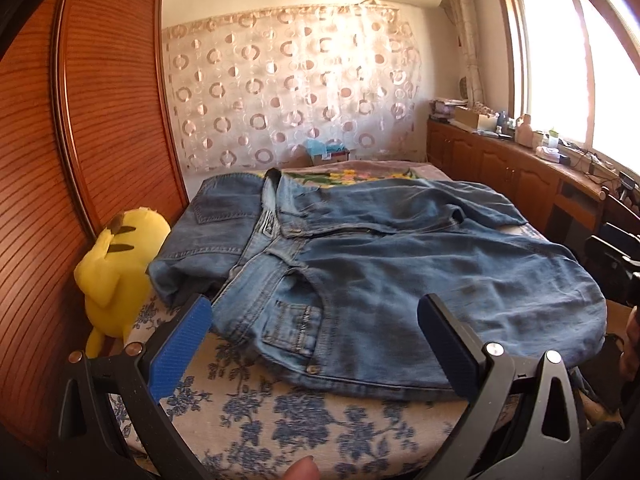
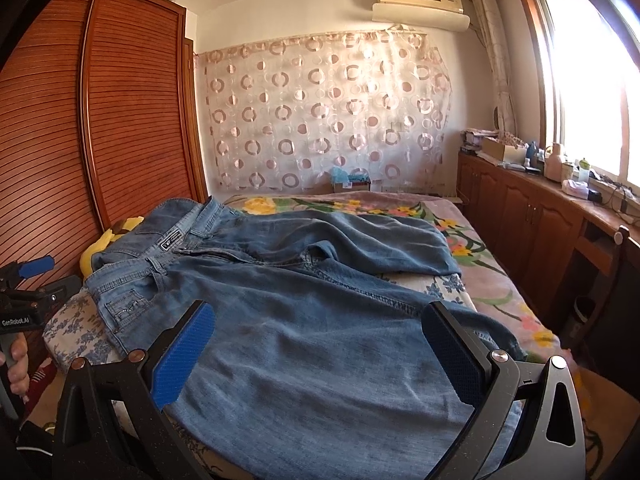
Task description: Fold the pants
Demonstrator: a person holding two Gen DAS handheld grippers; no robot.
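Observation:
Blue denim pants [image 1: 380, 280] lie spread across the bed [image 1: 280, 420], waistband to the left and legs running right. My left gripper [image 1: 316, 320] is open and empty, hovering just in front of the waistband and front pocket. My right gripper [image 2: 316, 328] is open and empty, hovering over the near leg of the pants [image 2: 320, 320]. The left gripper also shows at the left edge of the right wrist view [image 2: 28, 280], beside the waistband.
A yellow plush toy [image 1: 116, 264] sits at the bed's left edge against the wooden wardrobe [image 1: 80, 120]. A wooden cabinet [image 2: 540, 220] with bottles and boxes runs along the right under the window. A patterned curtain [image 2: 320, 112] hangs behind the bed.

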